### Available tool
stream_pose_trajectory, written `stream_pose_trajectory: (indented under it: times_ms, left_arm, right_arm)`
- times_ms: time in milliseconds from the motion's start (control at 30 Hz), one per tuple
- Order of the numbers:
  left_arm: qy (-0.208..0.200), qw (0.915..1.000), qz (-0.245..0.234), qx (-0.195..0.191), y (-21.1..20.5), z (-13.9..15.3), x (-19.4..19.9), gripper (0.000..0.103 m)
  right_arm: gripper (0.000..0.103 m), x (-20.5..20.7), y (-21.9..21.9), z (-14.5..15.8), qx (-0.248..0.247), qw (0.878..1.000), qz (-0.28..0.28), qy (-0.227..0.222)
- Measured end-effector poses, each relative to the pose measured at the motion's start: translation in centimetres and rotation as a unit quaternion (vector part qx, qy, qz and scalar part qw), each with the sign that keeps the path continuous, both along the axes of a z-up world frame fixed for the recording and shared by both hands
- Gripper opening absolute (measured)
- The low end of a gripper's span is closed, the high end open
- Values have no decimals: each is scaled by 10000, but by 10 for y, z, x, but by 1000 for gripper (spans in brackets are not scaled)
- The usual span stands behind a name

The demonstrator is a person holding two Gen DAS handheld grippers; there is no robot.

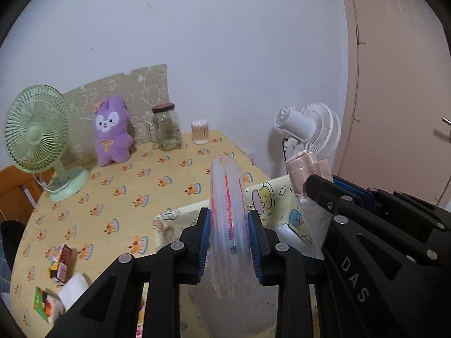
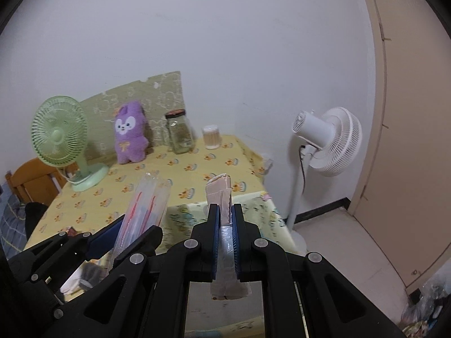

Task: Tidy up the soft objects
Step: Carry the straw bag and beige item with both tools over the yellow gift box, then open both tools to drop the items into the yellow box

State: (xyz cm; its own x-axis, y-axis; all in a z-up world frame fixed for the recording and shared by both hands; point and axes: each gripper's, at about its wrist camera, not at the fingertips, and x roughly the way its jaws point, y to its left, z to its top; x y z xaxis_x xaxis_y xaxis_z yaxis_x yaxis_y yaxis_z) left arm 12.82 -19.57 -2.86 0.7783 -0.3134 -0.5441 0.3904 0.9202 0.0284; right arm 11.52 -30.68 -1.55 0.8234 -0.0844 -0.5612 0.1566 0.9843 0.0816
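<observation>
My left gripper (image 1: 229, 214) is shut on a bundle of clear plastic zip bags with red seal lines (image 1: 225, 186), which stands upright between the blue pads. In the right wrist view the same left gripper (image 2: 138, 225) and clear bags (image 2: 149, 197) appear at lower left. My right gripper (image 2: 225, 208) is shut on a flat pinkish folded item in a clear packet (image 2: 221, 188). The left wrist view shows it close on the right, right gripper (image 1: 324, 181) and pink packet (image 1: 301, 166) side by side with the bags. A purple plush rabbit (image 1: 111, 132) sits at the table's back.
The table's yellow printed cloth (image 1: 126, 186) carries a green desk fan (image 1: 36, 129), a glass jar (image 1: 166, 128) and a cotton-swab tub (image 1: 200, 132). A cartoon-print cloth (image 1: 282, 200) lies under the grippers. Small packets (image 1: 60, 264) lie front left. A white floor fan (image 2: 327, 140) stands right.
</observation>
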Motion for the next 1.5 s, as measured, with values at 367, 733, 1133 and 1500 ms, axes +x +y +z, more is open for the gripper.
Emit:
stream_pose_trajectory:
  times_ms: [367, 733, 1133, 1500]
  left_arm:
    - [291, 9990, -209, 256, -16, -14, 9, 61]
    - [206, 9996, -139, 103, -8, -13, 2, 89]
    - [-52, 9999, -86, 48, 12, 1, -20, 98]
    - [-207, 9997, 108, -103, 39, 14, -37, 100]
  right_arm:
    - [11, 16, -18, -23, 187, 9988, -172, 407]
    - [69, 8, -16, -17, 184, 9992, -210, 294]
    - [102, -13, 8, 1, -27, 10000, 22, -44]
    - [103, -29, 33, 17, -104, 9998, 125, -86]
